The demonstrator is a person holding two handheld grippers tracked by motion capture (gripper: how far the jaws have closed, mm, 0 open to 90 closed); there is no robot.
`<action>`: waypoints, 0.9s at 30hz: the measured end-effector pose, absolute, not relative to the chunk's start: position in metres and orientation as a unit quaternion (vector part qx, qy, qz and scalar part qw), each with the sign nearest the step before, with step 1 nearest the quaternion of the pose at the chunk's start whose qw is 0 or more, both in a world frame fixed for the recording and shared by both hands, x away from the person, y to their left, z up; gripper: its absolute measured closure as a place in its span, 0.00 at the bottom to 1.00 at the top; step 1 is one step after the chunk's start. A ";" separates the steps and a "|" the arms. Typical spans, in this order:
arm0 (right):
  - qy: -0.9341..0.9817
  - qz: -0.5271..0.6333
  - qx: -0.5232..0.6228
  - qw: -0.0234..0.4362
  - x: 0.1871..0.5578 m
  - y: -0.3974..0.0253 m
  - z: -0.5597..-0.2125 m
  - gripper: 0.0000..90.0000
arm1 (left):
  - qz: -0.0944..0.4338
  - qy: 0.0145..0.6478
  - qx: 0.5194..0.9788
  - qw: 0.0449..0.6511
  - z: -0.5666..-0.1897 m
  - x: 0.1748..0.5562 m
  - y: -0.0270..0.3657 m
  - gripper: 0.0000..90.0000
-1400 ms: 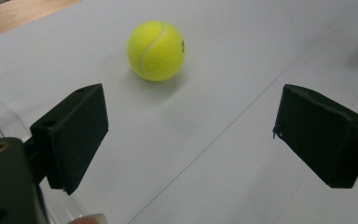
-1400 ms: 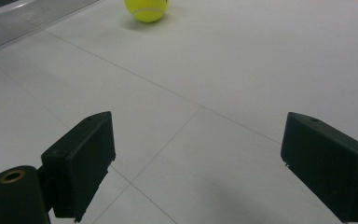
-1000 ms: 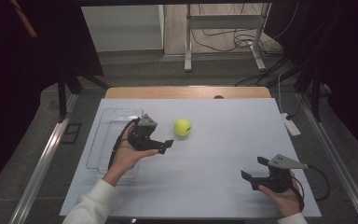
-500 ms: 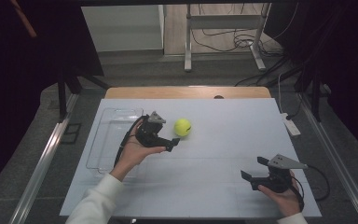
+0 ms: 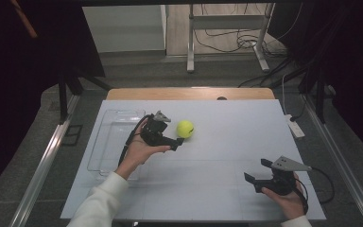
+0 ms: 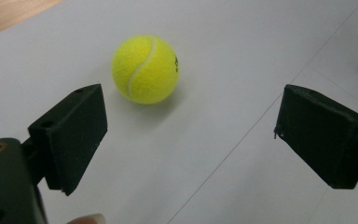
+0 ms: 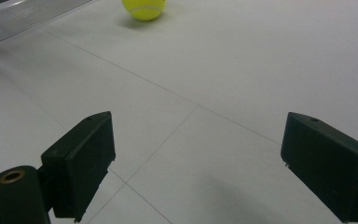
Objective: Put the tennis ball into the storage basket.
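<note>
The white counter (image 5: 217,156) carries a clear tray (image 5: 108,142) at its left and a yellow tennis ball (image 5: 185,128) lying just right of it, near the middle. The left claw (image 5: 175,142) hovers just near of the ball, jaws spread wide, the ball ahead of them and not yet between them. The right claw (image 5: 257,172) waits released, well apart at the near right. Judging by this, the grasp is only approached: closing, lifting and placing all remain.

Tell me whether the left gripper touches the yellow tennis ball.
Apart. In the left gripper view, the left gripper has open jaws, with bare table before the yellow tennis ball.
</note>
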State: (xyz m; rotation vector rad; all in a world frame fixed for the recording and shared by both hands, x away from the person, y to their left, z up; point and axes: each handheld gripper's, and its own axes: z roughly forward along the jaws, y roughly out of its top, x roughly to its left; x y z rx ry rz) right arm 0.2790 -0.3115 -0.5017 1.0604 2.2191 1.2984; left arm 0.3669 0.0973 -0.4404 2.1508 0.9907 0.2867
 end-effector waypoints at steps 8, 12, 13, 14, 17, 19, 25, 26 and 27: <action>0.785 0.459 0.376 0.179 0.279 -0.312 -0.502 0.11 | 0.110 0.388 0.841 0.362 -0.442 0.375 0.092 0.11; 0.785 0.458 0.376 0.178 0.280 -0.312 -0.502 0.11 | 0.108 0.389 0.841 0.360 -0.443 0.379 0.089 0.11; 0.785 0.458 0.376 0.178 0.280 -0.312 -0.502 0.11 | 0.107 0.389 0.842 0.359 -0.443 0.381 0.089 0.11; 0.785 0.458 0.376 0.178 0.280 -0.312 -0.502 0.11 | 0.106 0.391 0.841 0.359 -0.444 0.382 0.088 0.11; 0.785 0.459 0.376 0.178 0.280 -0.312 -0.502 0.11 | 0.103 0.391 0.841 0.359 -0.444 0.385 0.087 0.11; 0.785 0.459 0.376 0.179 0.280 -0.312 -0.502 0.11 | 0.101 0.392 0.841 0.358 -0.445 0.387 0.086 0.11; 0.785 0.459 0.376 0.178 0.280 -0.313 -0.502 0.11 | 0.098 0.393 0.843 0.353 -0.447 0.394 0.082 0.11; 0.785 0.459 0.376 0.178 0.280 -0.313 -0.502 0.11 | 0.097 0.394 0.844 0.352 -0.447 0.396 0.081 0.10; 0.785 0.459 0.376 0.178 0.280 -0.313 -0.503 0.11 | 0.098 0.393 0.844 0.351 -0.447 0.397 0.081 0.10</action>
